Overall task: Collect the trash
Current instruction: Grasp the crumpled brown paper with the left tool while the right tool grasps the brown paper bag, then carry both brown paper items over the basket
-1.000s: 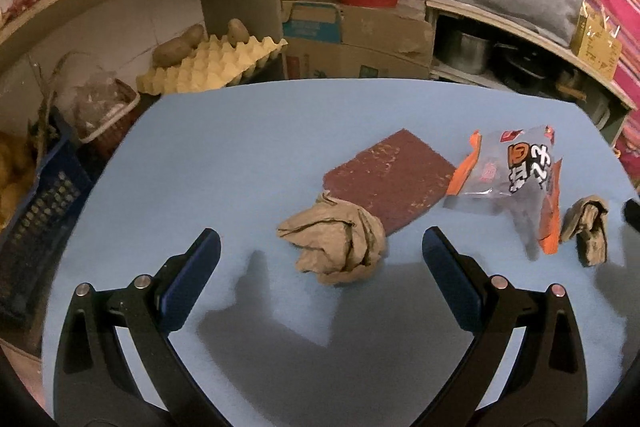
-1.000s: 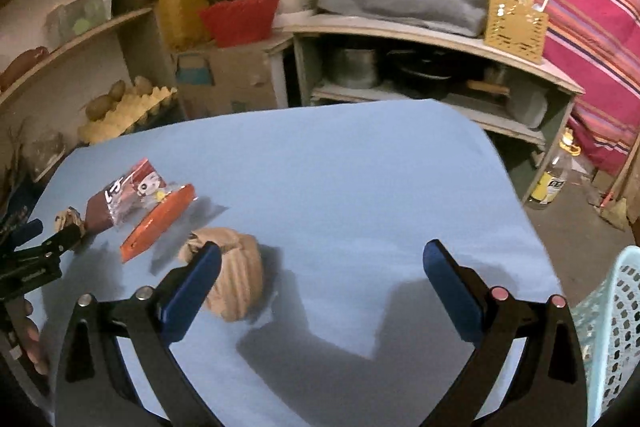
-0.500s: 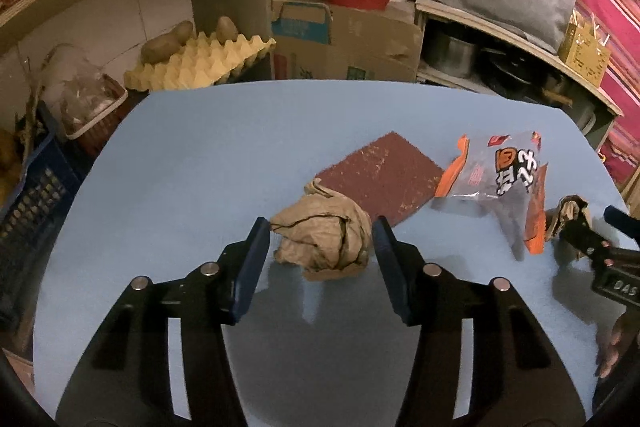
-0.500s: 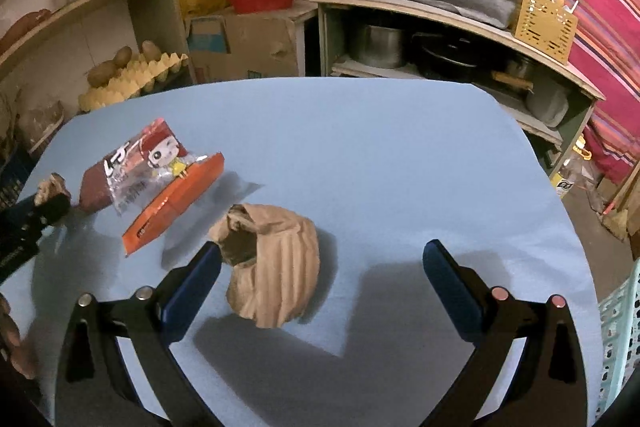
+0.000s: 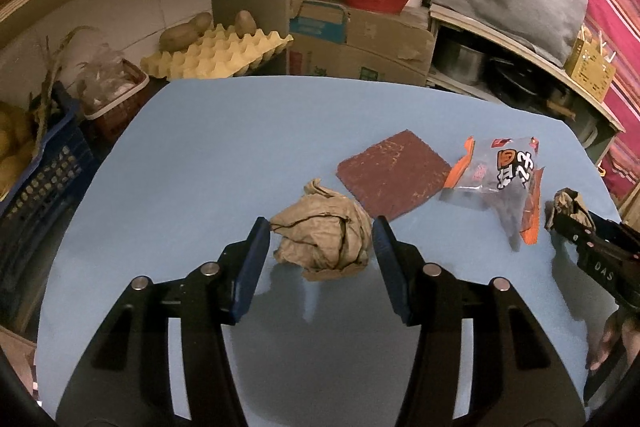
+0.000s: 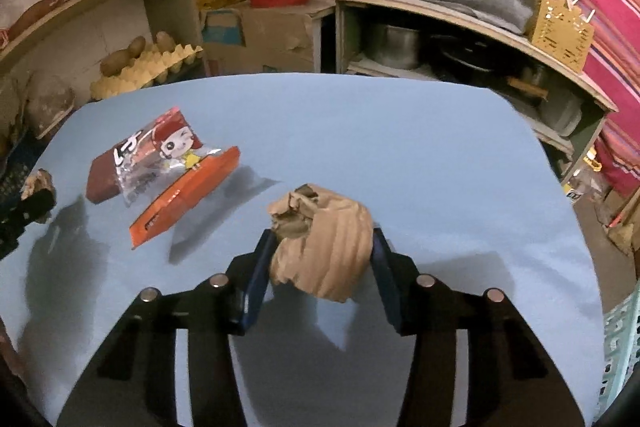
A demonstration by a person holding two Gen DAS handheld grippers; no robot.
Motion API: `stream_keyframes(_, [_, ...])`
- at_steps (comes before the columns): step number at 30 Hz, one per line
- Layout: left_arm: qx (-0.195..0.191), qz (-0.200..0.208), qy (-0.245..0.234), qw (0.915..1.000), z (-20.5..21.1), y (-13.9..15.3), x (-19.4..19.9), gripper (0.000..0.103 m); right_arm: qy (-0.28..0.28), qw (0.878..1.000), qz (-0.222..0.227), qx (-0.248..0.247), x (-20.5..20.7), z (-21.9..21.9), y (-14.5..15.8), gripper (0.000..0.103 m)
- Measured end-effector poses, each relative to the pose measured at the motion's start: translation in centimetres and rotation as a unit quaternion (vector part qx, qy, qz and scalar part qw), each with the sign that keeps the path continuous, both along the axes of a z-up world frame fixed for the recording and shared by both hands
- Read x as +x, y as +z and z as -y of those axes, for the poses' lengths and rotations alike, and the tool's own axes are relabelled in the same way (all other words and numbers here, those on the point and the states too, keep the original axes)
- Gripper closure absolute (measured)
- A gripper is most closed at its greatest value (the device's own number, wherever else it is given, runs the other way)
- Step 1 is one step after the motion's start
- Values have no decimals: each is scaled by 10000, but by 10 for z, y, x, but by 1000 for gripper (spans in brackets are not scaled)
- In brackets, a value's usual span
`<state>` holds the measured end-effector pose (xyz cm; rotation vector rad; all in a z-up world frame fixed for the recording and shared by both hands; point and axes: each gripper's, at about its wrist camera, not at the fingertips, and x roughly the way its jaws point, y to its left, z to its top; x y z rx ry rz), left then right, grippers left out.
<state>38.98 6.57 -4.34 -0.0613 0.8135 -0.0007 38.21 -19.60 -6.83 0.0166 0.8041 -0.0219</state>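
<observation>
Both grippers pinch brown paper wads: left (image 5: 320,233), right (image 6: 322,241); "DAS" marks the right's body.

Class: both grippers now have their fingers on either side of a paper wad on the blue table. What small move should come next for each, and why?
Probably lift both straight up. The left gripper flanks the crumpled paper ball, and the right gripper appears clamped on the ridged brown paper wad. Both wads sit low over the blue table, and only a pale green basket shows, at the right edge.
</observation>
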Motion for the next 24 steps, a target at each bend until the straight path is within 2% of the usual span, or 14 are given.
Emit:
stream_keyframes(11, [-108, 195, -17, 9998, 8, 20, -24, 51, -517, 9982, 305, -35, -41, 54, 26, 55])
stream_keyframes(18, [45, 347, -302, 9989, 49, 32, -51, 51, -842, 9957, 336, -166, -84, 105, 37, 55])
stream_keyframes(24, [215, 497, -633, 9965, 101, 44, -76, 51, -1155, 9922, 447, -143, -125, 158, 50, 55])
